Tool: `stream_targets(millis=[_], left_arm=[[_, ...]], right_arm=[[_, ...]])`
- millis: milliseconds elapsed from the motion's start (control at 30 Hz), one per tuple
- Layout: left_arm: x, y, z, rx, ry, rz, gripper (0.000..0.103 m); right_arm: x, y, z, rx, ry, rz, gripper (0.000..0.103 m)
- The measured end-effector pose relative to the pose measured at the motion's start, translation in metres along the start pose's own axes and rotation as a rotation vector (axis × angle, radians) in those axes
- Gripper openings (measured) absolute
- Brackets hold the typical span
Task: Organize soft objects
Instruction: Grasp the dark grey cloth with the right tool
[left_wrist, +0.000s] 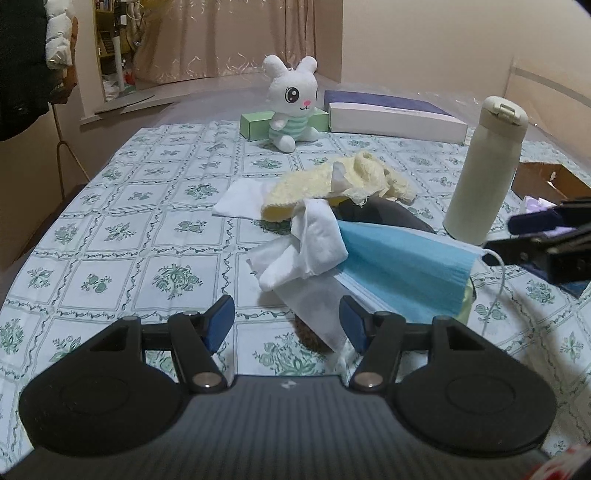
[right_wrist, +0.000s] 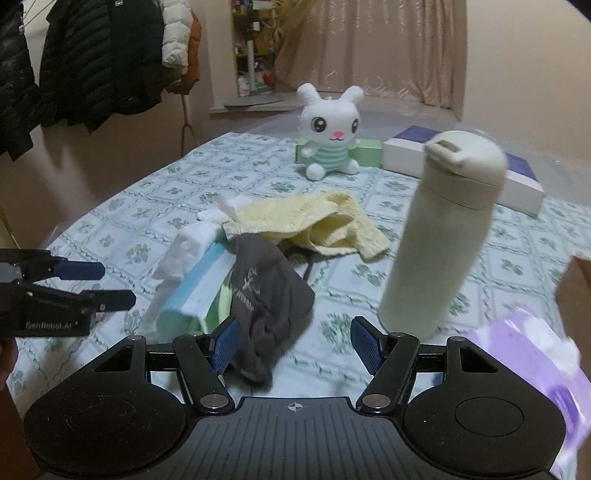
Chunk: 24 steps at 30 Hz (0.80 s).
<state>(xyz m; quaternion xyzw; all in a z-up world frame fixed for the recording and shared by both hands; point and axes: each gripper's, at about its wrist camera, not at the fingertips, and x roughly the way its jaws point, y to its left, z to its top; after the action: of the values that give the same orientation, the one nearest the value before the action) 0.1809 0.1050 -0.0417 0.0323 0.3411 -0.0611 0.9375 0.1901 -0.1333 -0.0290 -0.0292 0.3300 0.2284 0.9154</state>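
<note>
Soft objects (left_wrist: 332, 221) heaped (towel (left_wrist: 332, 181) topmost) beside upright flask (left_wrist: 480, 170)

A lived-in home: puffer jackets (right_wrist: 74, 55) hang on the left wall, a curtain (right_wrist: 388, 48) covers the far wall, and a floral tablecloth (left_wrist: 147, 229) dresses the surface.
</note>
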Motion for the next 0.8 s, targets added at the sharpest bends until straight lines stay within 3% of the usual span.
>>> stream_targets(millis=[533, 600, 800], left_arm=[[0.027, 0.007, -0.003, -0.001, 0.032, -0.053, 0.059], [0.028, 0.007, -0.004, -0.004, 0.033, -0.056, 0.059], [0.028, 0.007, -0.006, -0.005, 0.034, -0.070, 0.059]], right_arm=[[0.080, -0.008, 0.014, 0.021, 0.084, 0.166, 0.066], [0.086, -0.007, 0.012, 0.034, 0.091, 0.180, 0.048], [0.090, -0.009, 0.012, 0.070, 0.100, 0.198, 0.017]])
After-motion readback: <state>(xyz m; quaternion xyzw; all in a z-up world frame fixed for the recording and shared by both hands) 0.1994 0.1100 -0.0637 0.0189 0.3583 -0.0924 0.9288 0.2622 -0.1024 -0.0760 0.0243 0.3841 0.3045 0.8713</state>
